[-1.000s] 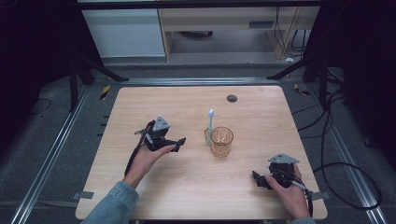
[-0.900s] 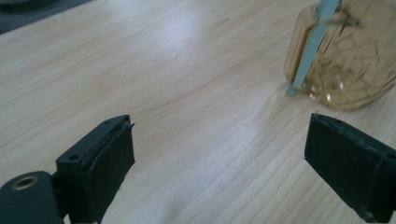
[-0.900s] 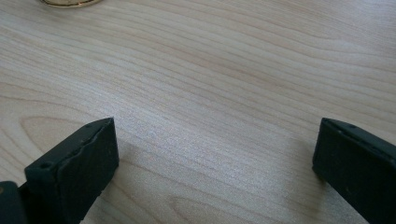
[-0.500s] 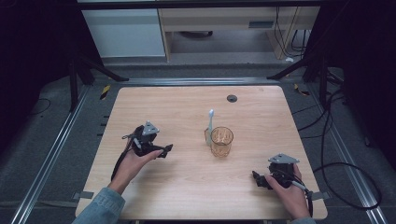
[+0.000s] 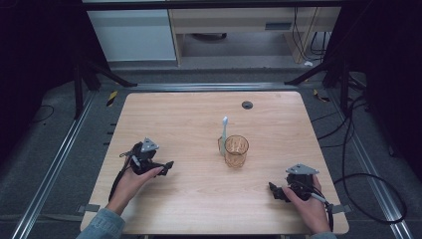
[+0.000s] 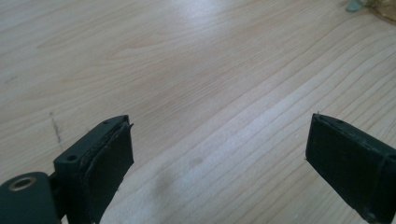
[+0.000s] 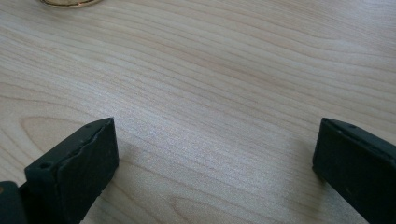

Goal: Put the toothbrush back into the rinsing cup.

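Wooden table (image 5: 199,119), amber cup (image 5: 236,151) cut off (gripper views), left gripper (image 6: 219,158) and right gripper (image 7: 217,163) agape, empty.

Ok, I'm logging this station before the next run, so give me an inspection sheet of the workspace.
Surface: wooden table, bare, small dark round spot near the far edge.
Job's things: amber cup upright; pale toothbrush standing beside it.
Clutter: nothing seen.
Grippers: left tool open, empty; right tool open, empty, low over the table.
Cables: black cables on the floor at right.
Surroundings: metal rails, white cabinet.
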